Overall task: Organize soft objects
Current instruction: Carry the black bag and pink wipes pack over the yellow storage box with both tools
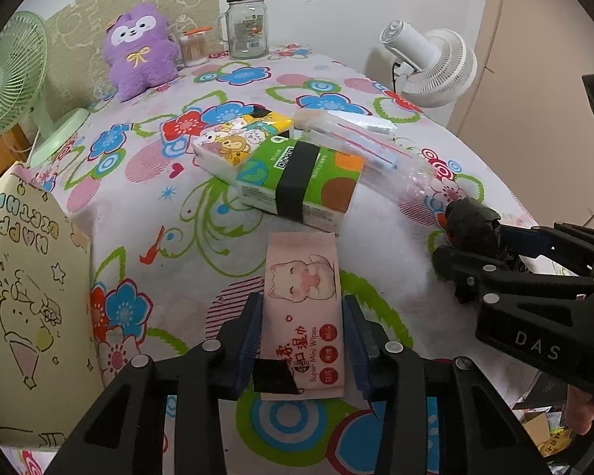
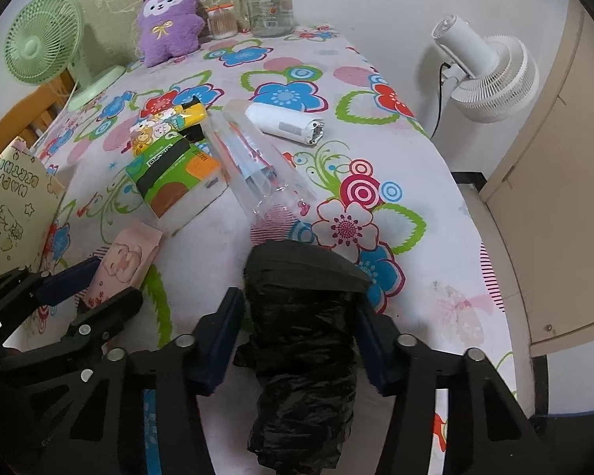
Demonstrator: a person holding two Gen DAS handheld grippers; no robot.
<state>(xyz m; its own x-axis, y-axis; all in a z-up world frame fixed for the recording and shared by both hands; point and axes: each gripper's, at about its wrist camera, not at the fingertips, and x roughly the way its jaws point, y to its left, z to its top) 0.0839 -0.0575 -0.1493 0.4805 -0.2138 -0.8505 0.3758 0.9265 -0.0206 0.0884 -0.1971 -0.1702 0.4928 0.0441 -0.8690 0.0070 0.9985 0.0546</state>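
Pink wipes pack: near edge of the flowered table, pinched by its long sides in the left gripper.
Black bag roll: just right of it, between the right gripper's narrowed pads, which look to be touching.
Done: nothing looks sorted yet; both grabs just made, I'd say.
Left: tissue packs, clear sleeve, white roll, purple plush at the back.
Paper bag: left edge, perhaps the destination.

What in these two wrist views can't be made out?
- Pink wipes pack: near end covered by black tape, left wrist view.
- Black bag roll: near end cut off by frame edge, right wrist view.
- Glass jar label: too small to read.
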